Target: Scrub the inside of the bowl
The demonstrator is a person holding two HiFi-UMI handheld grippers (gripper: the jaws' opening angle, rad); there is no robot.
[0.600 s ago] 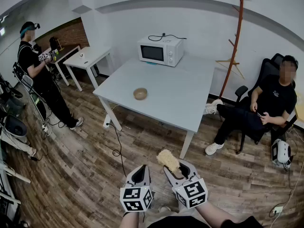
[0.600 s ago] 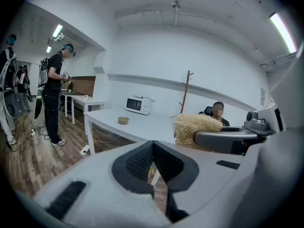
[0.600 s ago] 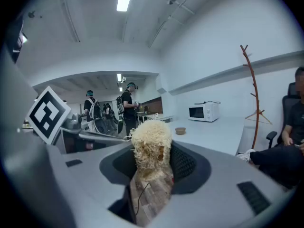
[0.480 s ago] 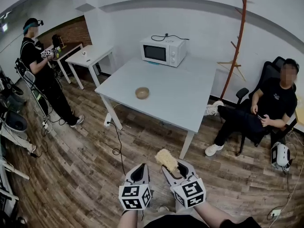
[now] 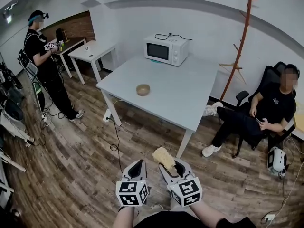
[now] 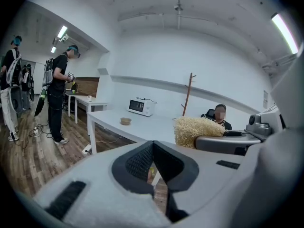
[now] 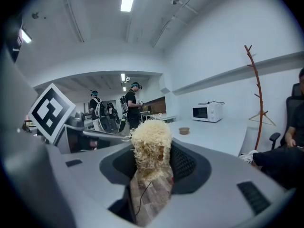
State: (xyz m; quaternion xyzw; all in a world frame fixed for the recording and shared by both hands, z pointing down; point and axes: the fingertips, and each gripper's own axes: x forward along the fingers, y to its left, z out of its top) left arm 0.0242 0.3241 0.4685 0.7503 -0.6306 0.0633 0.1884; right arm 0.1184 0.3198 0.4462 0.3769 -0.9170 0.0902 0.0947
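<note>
Two grippers: side by side at the bottom centre of the head view, both aimed toward the table and well short of it.
left gripper (image 6: pixel 152 145): jaws closed together, with nothing between them.
right gripper (image 7: pixel 153 150): jaws clamped on the scrubber.
scrubber (image 7: pixel 151 139): pale, fibrous tuft sticking out past the jaw tips; at lower centre of the head view, just right of the left gripper's tip.
bowl (image 5: pixel 143 90): small and tan, upright on the table near its left edge, a little above the centre of the head view; well apart from both grippers.
table (image 5: pixel 187 106): large and pale grey, filling the middle of the head view.
microwave (image 5: pixel 166 50): white, at the table's far end, upper centre, beyond the bowl.
floor (image 5: pixel 80 160): wood planks, with a dark cable trailing from the table's near left leg.
small white table (image 5: pixel 92 51): upper left, by the brick wall.
standing person (image 5: pixel 45 65): upper left, in dark clothes, holding a gripper with a marker cube.
seated person (image 5: pixel 266 113): right edge, in a black chair.
coat stand (image 5: pixel 241 37): reddish-brown, upper right, against the white wall.
</note>
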